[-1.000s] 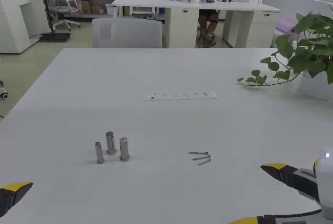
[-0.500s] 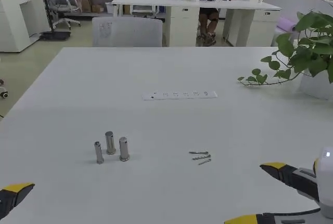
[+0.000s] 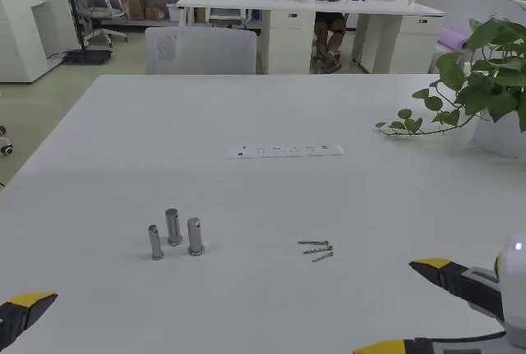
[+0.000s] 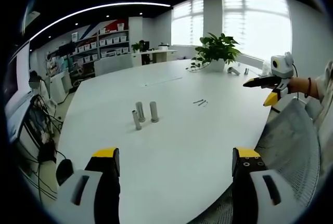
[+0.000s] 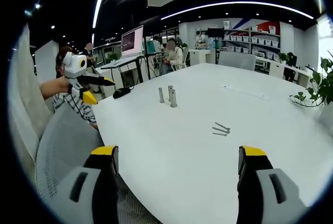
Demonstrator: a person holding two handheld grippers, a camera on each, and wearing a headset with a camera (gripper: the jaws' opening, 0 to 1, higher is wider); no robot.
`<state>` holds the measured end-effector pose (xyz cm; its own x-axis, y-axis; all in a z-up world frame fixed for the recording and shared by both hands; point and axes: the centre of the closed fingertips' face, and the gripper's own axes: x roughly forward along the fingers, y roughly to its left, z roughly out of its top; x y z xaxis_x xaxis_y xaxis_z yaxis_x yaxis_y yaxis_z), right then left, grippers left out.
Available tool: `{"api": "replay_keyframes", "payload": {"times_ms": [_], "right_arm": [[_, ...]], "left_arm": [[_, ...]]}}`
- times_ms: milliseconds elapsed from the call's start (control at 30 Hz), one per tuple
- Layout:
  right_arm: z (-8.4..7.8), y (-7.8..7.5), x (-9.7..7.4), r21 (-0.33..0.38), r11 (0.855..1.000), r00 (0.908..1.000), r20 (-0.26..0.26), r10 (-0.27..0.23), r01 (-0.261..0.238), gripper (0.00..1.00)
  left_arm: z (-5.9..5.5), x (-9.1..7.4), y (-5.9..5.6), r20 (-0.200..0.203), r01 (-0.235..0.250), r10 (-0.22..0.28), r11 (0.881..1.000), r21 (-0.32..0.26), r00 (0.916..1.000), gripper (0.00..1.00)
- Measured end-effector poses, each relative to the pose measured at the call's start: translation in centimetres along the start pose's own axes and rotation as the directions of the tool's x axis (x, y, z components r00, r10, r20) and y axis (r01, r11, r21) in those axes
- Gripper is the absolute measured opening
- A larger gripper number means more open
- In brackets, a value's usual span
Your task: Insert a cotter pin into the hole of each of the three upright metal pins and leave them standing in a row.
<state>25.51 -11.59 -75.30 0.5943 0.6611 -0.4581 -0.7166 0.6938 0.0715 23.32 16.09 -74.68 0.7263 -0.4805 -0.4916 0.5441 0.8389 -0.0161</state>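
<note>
Three upright metal pins (image 3: 174,235) stand in a tight cluster on the white table, left of centre. Three small cotter pins (image 3: 316,249) lie loose on the table to their right. My right gripper (image 3: 403,305) hovers open at the lower right, near the table's front edge and apart from the cotter pins. My left gripper (image 3: 18,311) sits at the lower left corner, with one yellow-tipped finger showing. In the left gripper view, the gripper (image 4: 177,156) is wide open and the pins (image 4: 144,114) stand far ahead. The right gripper view has the gripper (image 5: 179,154) open, with the cotter pins (image 5: 220,129) ahead.
A white power strip (image 3: 283,150) lies flat at the table's middle. A potted plant (image 3: 485,83) trails leaves over the far right side. A grey chair (image 3: 200,50) stands behind the far edge. Bare table (image 3: 263,206) lies between pins and cotter pins.
</note>
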Motion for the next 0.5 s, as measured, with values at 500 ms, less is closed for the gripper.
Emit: {"api": "replay_keyframes", "payload": {"times_ms": [500], "right_arm": [[0.5, -0.6, 0.4, 0.011, 1.000, 0.9998, 0.022, -0.004, 0.004, 0.93]], "left_arm": [[0.4, 1.4, 2.7, 0.002, -0.055, 0.055, 0.998, -0.006, 0.9985, 0.68]]}}
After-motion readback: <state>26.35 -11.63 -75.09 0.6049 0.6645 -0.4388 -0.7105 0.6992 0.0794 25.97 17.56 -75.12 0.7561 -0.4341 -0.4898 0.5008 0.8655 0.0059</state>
